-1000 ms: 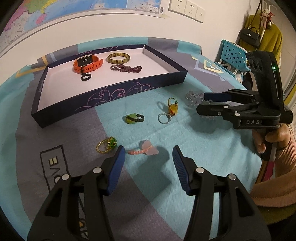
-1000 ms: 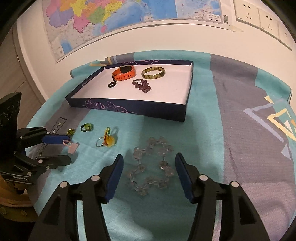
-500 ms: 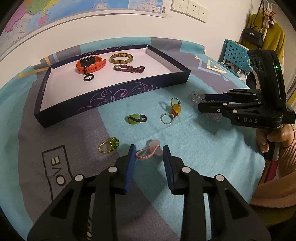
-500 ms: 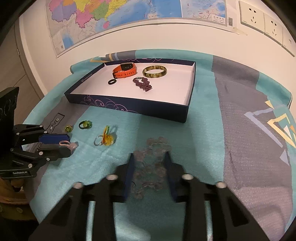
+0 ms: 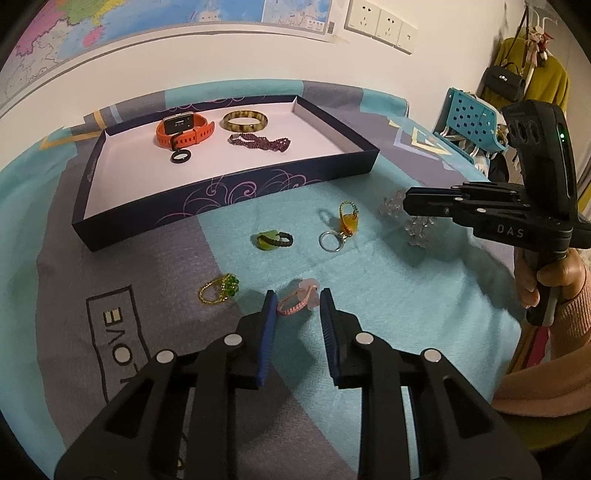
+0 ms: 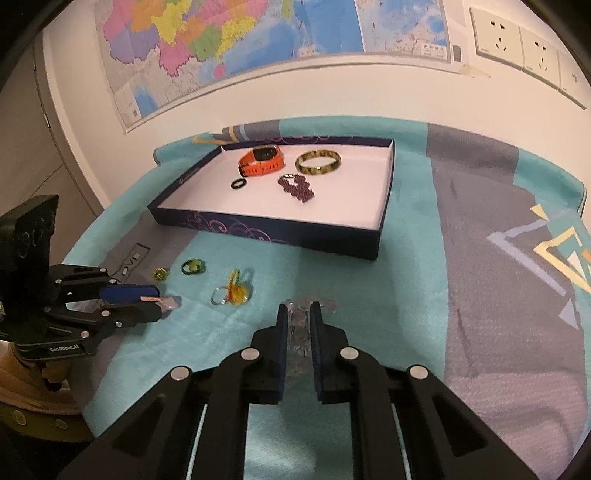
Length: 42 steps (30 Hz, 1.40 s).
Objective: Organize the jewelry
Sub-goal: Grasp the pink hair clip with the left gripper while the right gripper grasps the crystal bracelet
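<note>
on a bench [image 5: 424,295] draped in a teal and grey cloth, a dark blue tray [image 5: 229,199] with a pale floor sits toward the wall, holding an orange smartwatch [image 5: 184,130], a small black ring [image 5: 180,156], a mottled bangle [image 5: 245,121] and a dark purple beaded bracelet [image 5: 258,142]; loose on the cloth in front of it, from left to right, lie a gold and green beaded ring [image 5: 218,290], a green and black ring [image 5: 273,240], a yellow charm on a metal key ring [image 5: 341,230] and a clear crystal bracelet [image 6: 306,317]; the left tool [image 5: 297,308], low in its own view, is closing its blue-padded jaws around a pink braided ring with a pale charm [image 5: 298,300], which lies on the cloth between the fingers with the pads at its two ends; the right tool [image 6: 297,321], gripped by a hand [image 5: 550,277] in a pink knit sleeve at the right edge, is closing narrowly on the crystal bracelet, a bunch of clear beads pinched between its pads while the rest of the strand spills onto the cloth ahead of the tips; a map and wall sockets [image 5: 380,23] line the white wall behind
</note>
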Motion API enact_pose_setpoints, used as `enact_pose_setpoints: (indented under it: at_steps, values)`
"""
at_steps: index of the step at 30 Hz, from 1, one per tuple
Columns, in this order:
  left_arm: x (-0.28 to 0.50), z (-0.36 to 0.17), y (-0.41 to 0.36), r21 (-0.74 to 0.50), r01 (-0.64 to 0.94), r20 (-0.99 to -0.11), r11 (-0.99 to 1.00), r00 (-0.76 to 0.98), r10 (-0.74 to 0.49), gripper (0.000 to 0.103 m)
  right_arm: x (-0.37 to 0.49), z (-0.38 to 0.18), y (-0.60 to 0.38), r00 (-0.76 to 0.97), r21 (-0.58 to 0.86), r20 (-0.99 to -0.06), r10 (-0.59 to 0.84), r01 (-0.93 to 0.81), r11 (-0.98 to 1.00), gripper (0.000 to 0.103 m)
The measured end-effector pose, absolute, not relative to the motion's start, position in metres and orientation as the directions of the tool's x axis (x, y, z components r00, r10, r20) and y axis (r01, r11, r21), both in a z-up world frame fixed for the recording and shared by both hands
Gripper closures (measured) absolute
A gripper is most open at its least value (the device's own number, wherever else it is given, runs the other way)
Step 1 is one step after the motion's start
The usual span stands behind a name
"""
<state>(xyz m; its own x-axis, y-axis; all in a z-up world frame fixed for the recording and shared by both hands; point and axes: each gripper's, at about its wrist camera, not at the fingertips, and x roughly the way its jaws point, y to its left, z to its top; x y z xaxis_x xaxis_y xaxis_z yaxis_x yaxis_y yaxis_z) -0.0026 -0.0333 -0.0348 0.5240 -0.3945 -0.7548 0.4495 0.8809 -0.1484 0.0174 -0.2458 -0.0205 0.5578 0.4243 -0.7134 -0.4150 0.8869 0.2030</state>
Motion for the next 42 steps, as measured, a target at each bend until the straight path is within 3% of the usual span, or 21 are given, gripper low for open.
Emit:
enact_pose_setpoints:
  at_steps: [42]
  values:
    - [0.005,0.02,-0.018,-0.099,0.435,-0.662,0.895,0.642,-0.386,0.079,0.029,0.047,-0.223,0.633,0.176,-0.59,0.501,-0.505,0.845,0.095]
